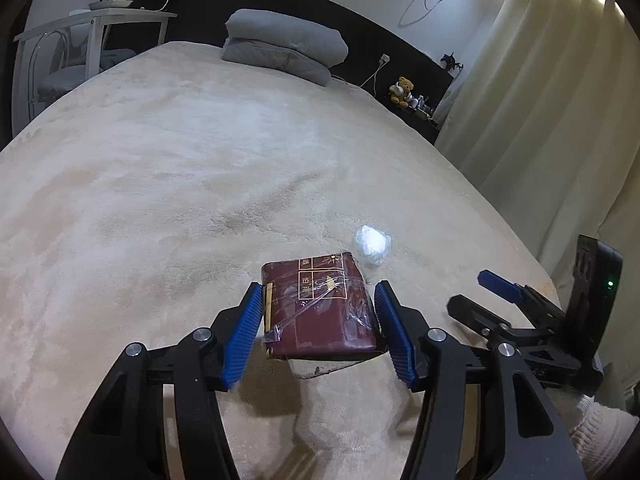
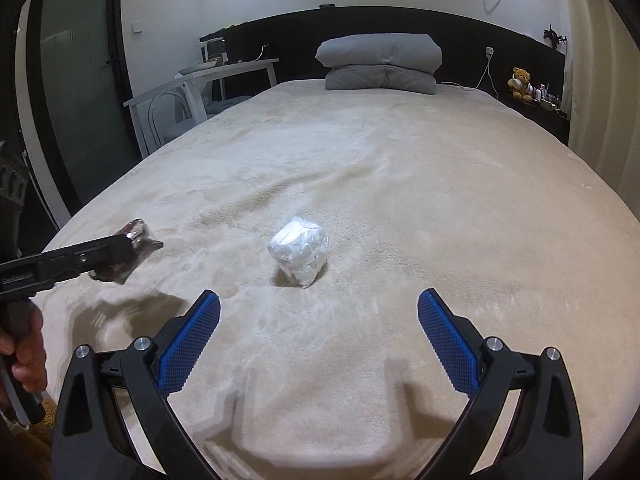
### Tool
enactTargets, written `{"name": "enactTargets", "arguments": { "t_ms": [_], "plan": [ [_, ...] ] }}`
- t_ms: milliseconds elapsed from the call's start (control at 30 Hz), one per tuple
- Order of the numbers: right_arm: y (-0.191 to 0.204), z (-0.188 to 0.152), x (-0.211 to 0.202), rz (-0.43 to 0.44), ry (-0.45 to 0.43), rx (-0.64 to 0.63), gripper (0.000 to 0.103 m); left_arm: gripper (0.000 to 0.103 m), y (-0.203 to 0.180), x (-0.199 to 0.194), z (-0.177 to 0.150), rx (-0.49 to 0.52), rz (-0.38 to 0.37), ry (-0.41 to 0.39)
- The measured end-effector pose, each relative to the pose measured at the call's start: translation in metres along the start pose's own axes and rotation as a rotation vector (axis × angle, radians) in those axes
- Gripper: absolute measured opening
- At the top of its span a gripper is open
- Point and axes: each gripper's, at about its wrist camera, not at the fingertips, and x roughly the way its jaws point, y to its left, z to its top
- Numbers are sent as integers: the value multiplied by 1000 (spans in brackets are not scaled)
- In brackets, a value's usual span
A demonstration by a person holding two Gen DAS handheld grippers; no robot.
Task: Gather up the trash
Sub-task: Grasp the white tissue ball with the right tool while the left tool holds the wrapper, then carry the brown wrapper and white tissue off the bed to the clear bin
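Left wrist view: the left gripper (image 1: 320,320) has its blue pads clamped on a dark red packet (image 1: 320,304) wrapped in clear film with gold print, one pad on each side. The packet hangs clear of the beige bed cover (image 1: 160,200), throwing a shadow below it. Just beyond the packet, a crumpled white wad (image 1: 372,246) lies on the cover. At the right edge the right gripper (image 1: 484,292) shows from the side, well apart from the wad, with nothing between its fingers.

In the right wrist view, the right gripper (image 2: 320,320) has its jaws spread wide and empty, aimed at the wad (image 2: 299,251), which sits on the cover (image 2: 440,200) ahead of the fingertips and between their lines, not touched. To the left, the left gripper (image 2: 116,252) holds the packet (image 2: 140,240) above the cover, and a hand (image 2: 26,344) grips its handle at the frame's edge.

At the head of the bed, a folded grey quilt (image 2: 380,62) rests against a black headboard (image 2: 480,32). A white table (image 2: 200,80) stands on the left of the bed, a teddy bear (image 2: 520,82) on a shelf at the right, and cream curtains (image 1: 540,100) hang beyond it.
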Motion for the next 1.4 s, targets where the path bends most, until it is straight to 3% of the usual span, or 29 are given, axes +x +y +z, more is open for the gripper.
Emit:
{"name": "enactTargets", "arguments": {
  "t_ms": [233, 567, 633, 700, 767, 800, 1100, 1400],
  "plan": [
    [7, 6, 49, 1, 61, -1, 98, 56, 10, -16, -1, -10, -18, -17],
    [14, 23, 96, -14, 77, 34, 96, 55, 14, -18, -9, 4, -10, 12],
    [14, 26, 105, -30, 94, 36, 88, 51, 15, -17, -9, 7, -10, 20],
    [15, 27, 114, -31, 125, 29, 72, 51, 14, -14, -10, 12, -9, 30],
    [16, 27, 120, -44, 148, 16, 50, 51, 13, -12, -11, 23, -5, 38],
    [16, 27, 121, -46, 152, 15, 50, 51, 12, -10, -12, 28, 0, 45],
    [17, 29, 87, 5, 90, 22, 49, 51, 3, -1, -21, 69, 7, 72],
    [11, 23, 36, 26, 42, 14, 49, 51, -8, -8, -24, 72, -1, 51]
  ]
}}
